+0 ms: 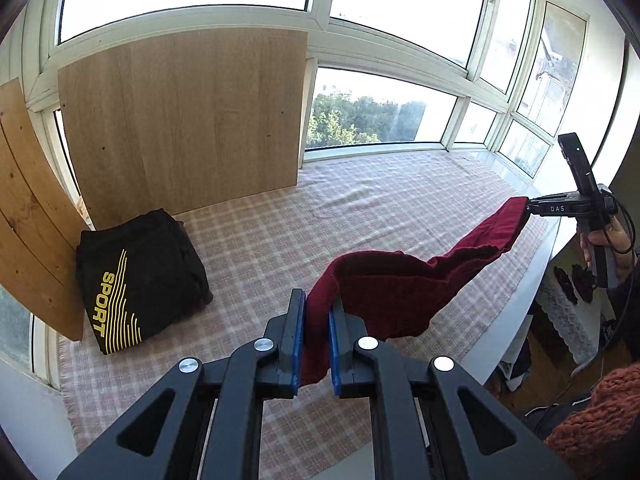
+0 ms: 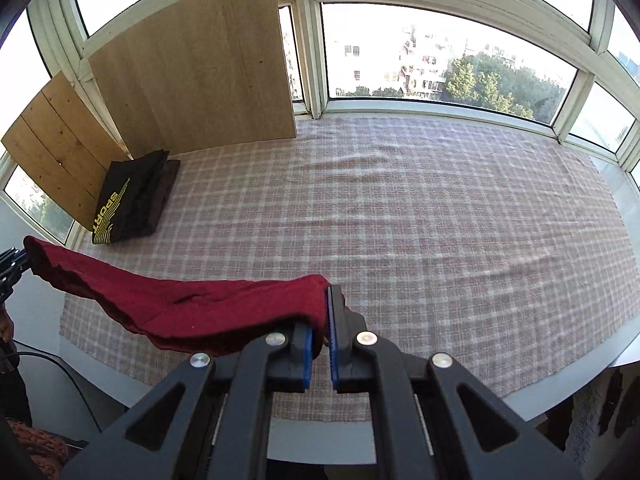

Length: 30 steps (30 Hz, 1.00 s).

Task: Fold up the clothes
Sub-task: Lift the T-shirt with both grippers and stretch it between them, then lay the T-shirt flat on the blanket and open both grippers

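A dark red garment (image 1: 400, 288) hangs stretched in the air between my two grippers, above the checked tablecloth (image 1: 280, 232). My left gripper (image 1: 317, 308) is shut on one end of it, cloth pinched between the blue pads. My right gripper (image 2: 320, 308) is shut on the other end of the red garment (image 2: 192, 304). The right gripper also shows at the far right of the left wrist view (image 1: 528, 206), held by a hand. The left gripper shows at the left edge of the right wrist view (image 2: 16, 266).
A folded black garment with yellow "SPORT" print (image 1: 132, 280) lies at the table's back left, also in the right wrist view (image 2: 128, 204). Wooden boards (image 1: 184, 120) lean against the windows behind it. The table's white edge (image 2: 600, 368) curves on the right.
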Motion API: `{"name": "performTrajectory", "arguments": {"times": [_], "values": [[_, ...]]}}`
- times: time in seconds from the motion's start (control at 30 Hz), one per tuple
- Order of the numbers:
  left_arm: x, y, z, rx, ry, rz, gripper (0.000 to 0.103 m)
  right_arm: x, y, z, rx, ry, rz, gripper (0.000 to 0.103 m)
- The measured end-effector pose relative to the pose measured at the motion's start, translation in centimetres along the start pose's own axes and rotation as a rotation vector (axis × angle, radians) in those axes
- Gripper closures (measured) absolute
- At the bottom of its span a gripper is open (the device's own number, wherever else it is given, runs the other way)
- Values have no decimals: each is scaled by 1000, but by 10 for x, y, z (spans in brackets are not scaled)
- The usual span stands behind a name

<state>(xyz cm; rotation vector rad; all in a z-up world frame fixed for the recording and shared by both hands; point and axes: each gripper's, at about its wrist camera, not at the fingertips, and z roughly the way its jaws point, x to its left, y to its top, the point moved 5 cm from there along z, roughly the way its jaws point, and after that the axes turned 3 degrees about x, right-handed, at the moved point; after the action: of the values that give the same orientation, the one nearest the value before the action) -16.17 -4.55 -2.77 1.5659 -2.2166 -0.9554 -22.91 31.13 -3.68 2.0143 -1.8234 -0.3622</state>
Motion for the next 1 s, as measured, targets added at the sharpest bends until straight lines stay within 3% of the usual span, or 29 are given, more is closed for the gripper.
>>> {"name": "performTrajectory", "arguments": {"times": [0.1,0.2,0.33,0.43,0.47,0.5,0.57,0.67,0.83,1.0], "values": [[4,6,20,16,22,20,93,-7,7,19,6,-9,9,97],[18,18,63,34,19,-2,93,-25,30,70,48,8,34,97],[47,33,153,91,41,-49,93,-47,65,165,132,-16,39,97],[69,42,225,140,100,-67,92,-62,95,242,179,-23,63,96],[77,44,247,157,141,-70,87,-66,104,267,205,-38,58,92],[86,46,265,178,184,-81,86,-69,111,291,252,-52,50,79],[103,49,282,194,228,-100,84,-69,119,324,311,-46,24,73],[123,53,285,200,259,-112,75,-65,125,330,301,-15,-32,73],[125,42,245,184,199,-105,69,-79,121,301,256,4,-37,46],[95,35,235,202,109,-57,69,-90,117,277,235,171,68,46]]}}
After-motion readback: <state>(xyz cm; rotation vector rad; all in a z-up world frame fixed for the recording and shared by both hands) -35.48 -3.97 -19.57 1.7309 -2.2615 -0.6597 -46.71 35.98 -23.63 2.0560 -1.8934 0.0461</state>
